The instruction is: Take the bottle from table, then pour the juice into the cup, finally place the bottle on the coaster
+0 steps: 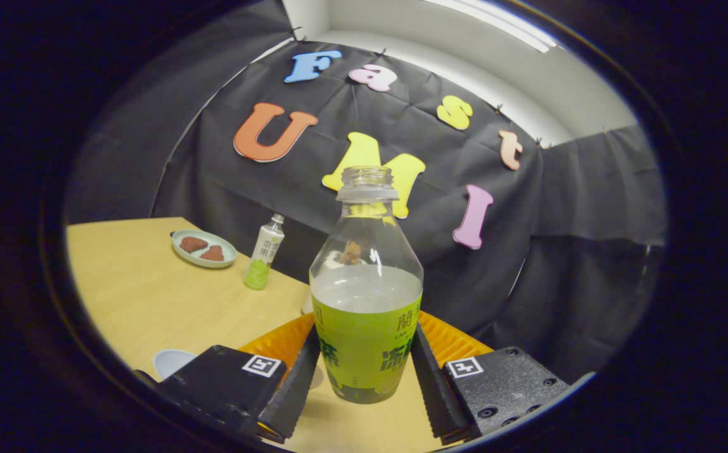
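A clear bottle [365, 296] with a green label stands upright between my fingers, uncapped and a little over half full of pale liquid. My gripper [364, 352] is shut on it, one finger [301, 377] pressing each side of the label. Its base sits low over the wooden table [150, 296]; I cannot tell whether it touches. Right behind the bottle lies a ribbed orange coaster [458, 343], partly hidden by the bottle and the fingers. A pale bluish rim, seemingly the cup [172, 362], peeks out beside the left finger.
Beyond the fingers to the left, a small second bottle [265, 251] with green contents stands near the table's far edge. A light green plate [204, 248] with two brown pieces lies next to it. Black cloth walls close the booth behind.
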Motion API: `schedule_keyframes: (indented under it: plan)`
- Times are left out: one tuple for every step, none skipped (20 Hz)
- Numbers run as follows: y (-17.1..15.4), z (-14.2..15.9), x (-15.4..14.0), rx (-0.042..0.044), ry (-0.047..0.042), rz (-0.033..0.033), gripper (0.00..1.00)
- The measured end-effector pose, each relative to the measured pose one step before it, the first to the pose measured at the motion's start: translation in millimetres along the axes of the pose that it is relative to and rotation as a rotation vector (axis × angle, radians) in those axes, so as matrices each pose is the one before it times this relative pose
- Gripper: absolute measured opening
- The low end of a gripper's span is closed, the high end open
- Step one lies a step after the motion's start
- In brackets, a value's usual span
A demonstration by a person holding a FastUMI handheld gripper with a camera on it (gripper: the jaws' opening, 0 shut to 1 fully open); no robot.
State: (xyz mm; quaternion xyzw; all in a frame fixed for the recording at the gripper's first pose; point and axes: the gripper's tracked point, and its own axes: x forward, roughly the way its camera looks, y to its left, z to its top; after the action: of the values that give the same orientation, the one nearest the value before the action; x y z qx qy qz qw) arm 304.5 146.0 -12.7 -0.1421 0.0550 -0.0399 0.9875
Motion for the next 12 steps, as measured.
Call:
schedule_keyframes:
  plan:
    - [1.2, 4.77, 6.37, 0.06548, 0.00795, 0.02382, 0.81]
    - [2.51, 6.1, 7.07, 0.06421, 0.00428, 0.02069, 0.81]
    - [1.8, 4.35, 6.44, 0.05506, 0.00064, 0.01985, 0.81]
    - [-0.28, -6.88, 6.23, 0.04408, 0.00532, 0.01737, 0.81]
    - [0.92, -2.94, 7.07, 0.02812, 0.00677, 0.01009, 0.81]
    - [1.82, -0.88, 8.45, 0.015, 0.00444, 0.01128, 0.81]
    - [1.16, -3.64, 8.19, 0.00188, 0.00254, 0.00611, 0.81]
    - [0.77, -2.28, 7.82, 0.00101, -0.00103, 0.0044, 0.81]
    - [1.27, -3.64, 6.82, 0.00281, 0.00511, 0.00935, 0.81]
    - [-0.25, -5.25, 6.55, 0.01275, 0.0075, 0.00211, 0.81]
    - [-0.18, -7.56, 7.14, 0.00955, 0.01567, 0.00183, 0.81]
    - [0.51, -6.8, 6.76, 0.00896, 0.01377, 0.00692, 0.81]
